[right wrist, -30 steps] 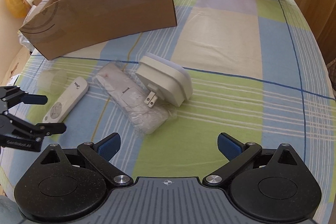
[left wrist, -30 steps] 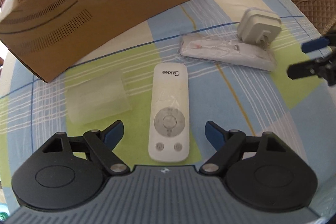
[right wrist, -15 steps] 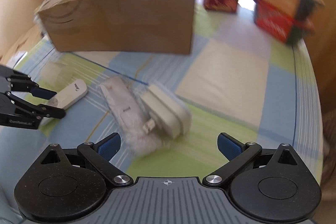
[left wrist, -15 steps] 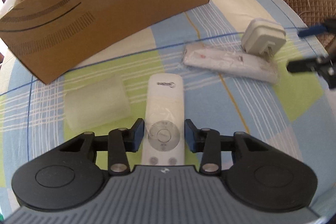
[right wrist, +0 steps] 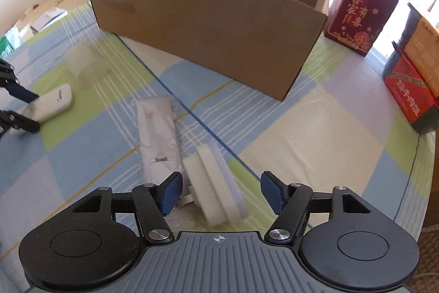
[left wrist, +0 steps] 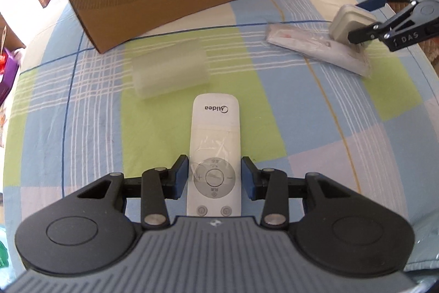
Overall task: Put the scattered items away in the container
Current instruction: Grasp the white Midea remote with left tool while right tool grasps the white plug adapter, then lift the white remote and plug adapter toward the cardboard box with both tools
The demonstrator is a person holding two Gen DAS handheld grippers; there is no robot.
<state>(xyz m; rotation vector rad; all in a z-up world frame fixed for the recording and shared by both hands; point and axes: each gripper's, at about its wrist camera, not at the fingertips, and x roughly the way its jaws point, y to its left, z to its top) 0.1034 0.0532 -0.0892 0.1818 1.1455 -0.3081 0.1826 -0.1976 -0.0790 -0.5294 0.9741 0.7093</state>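
A white Midea remote [left wrist: 214,153] lies flat between the left claw's [left wrist: 215,179] fingers. A white plug adapter [right wrist: 214,186] lies between the right claw's [right wrist: 221,192] parted fingers.

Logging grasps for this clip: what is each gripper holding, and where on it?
Left gripper clamps the white remote by its sides at the button ring. Right gripper holds nothing; its open jaws straddle the plug adapter.
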